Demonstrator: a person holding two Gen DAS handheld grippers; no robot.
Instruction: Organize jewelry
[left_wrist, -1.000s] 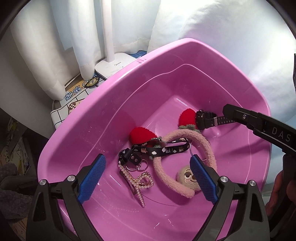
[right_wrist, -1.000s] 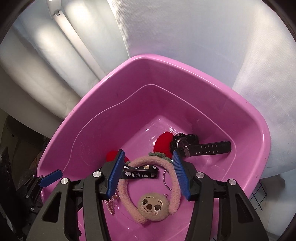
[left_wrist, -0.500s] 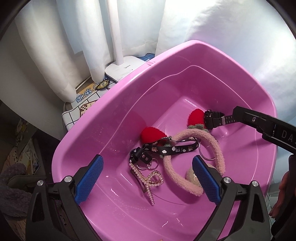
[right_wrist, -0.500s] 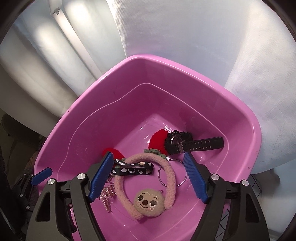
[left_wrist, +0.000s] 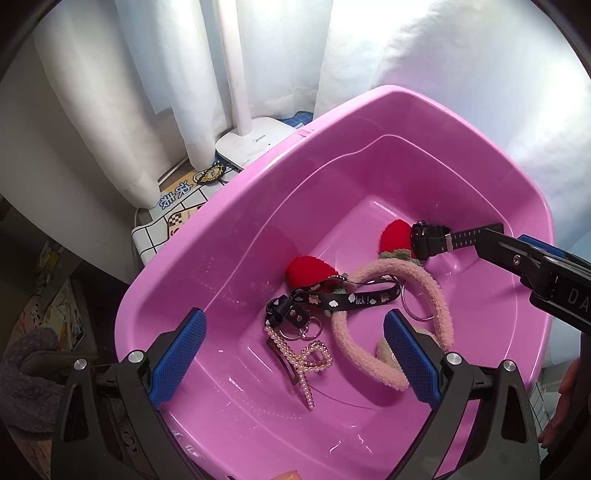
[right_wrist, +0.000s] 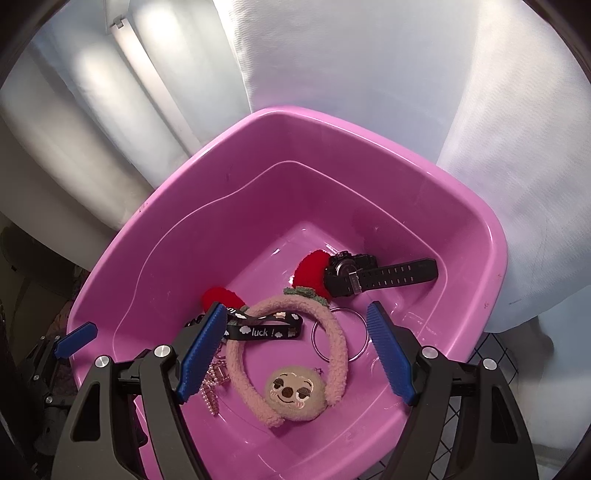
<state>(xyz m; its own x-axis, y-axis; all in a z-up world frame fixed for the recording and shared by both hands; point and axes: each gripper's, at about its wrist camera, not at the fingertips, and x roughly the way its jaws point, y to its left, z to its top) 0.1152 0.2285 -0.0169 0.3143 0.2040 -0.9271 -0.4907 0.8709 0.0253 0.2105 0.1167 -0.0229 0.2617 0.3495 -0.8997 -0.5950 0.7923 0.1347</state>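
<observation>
A pink plastic tub (left_wrist: 207, 236) (right_wrist: 491, 266) holds the jewelry. Inside lie a fuzzy pink headband with red strawberry ears (left_wrist: 432, 295) (right_wrist: 332, 332) and a sloth-face plush (right_wrist: 291, 391), a black watch (left_wrist: 430, 240) (right_wrist: 369, 275), a black "luck" strap with key rings (left_wrist: 354, 299) (right_wrist: 262, 330), and a pearl hair clip (left_wrist: 299, 354). My left gripper (left_wrist: 295, 358) is open and empty above the tub's near side, over the clip. My right gripper (right_wrist: 297, 350) is open and empty above the headband; it also shows in the left wrist view (left_wrist: 517, 254) beside the watch strap.
White curtains hang behind the tub. A white lamp base (left_wrist: 255, 146) and a checked cloth with printed cards (left_wrist: 173, 210) sit beyond the tub's left rim. A black wire rack (right_wrist: 498, 354) shows at the tub's right.
Both grippers have risen and drawn back from the tub's contents. The right gripper's jaws have opened wider. The watch lies where it was.
</observation>
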